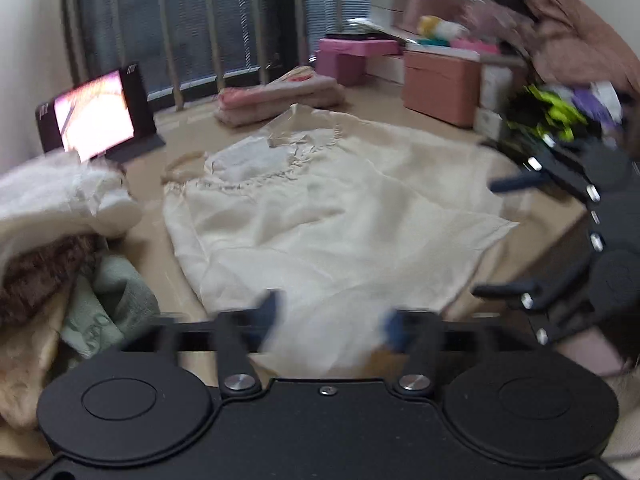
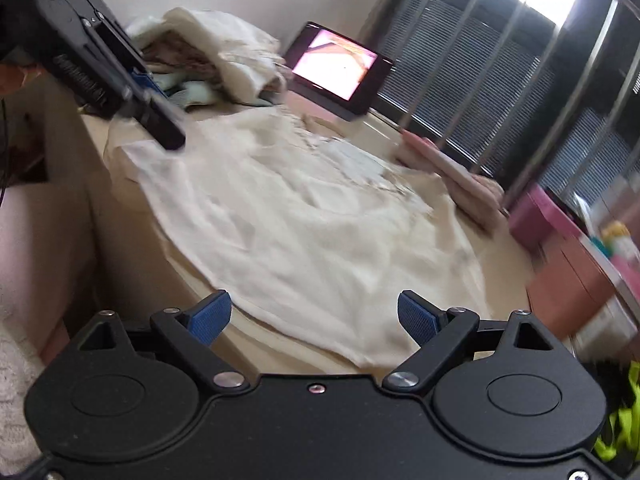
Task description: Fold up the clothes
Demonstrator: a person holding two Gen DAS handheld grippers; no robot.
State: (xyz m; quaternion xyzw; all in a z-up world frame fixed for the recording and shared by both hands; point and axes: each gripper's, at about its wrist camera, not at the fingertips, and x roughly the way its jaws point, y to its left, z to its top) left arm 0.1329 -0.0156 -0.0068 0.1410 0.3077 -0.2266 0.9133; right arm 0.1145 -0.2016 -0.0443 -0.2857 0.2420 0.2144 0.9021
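A cream garment (image 1: 320,216) lies spread flat on the beige table (image 1: 180,152); it also shows in the right wrist view (image 2: 304,216). My left gripper (image 1: 332,320) is open, its blue pads over the garment's near hem, holding nothing. My right gripper (image 2: 316,314) is open and empty above the garment's near edge. The right gripper also shows at the right edge of the left wrist view (image 1: 496,240), open, beside the garment's right corner. The left gripper shows at the upper left of the right wrist view (image 2: 160,124).
A pile of unfolded clothes (image 1: 48,240) lies at the left. A folded pink garment (image 1: 276,96) lies at the back. A lit tablet (image 1: 96,116) stands at the back left. Pink boxes (image 1: 440,80) and a brown heap (image 1: 568,32) crowd the right. Window bars (image 1: 216,20) stand behind.
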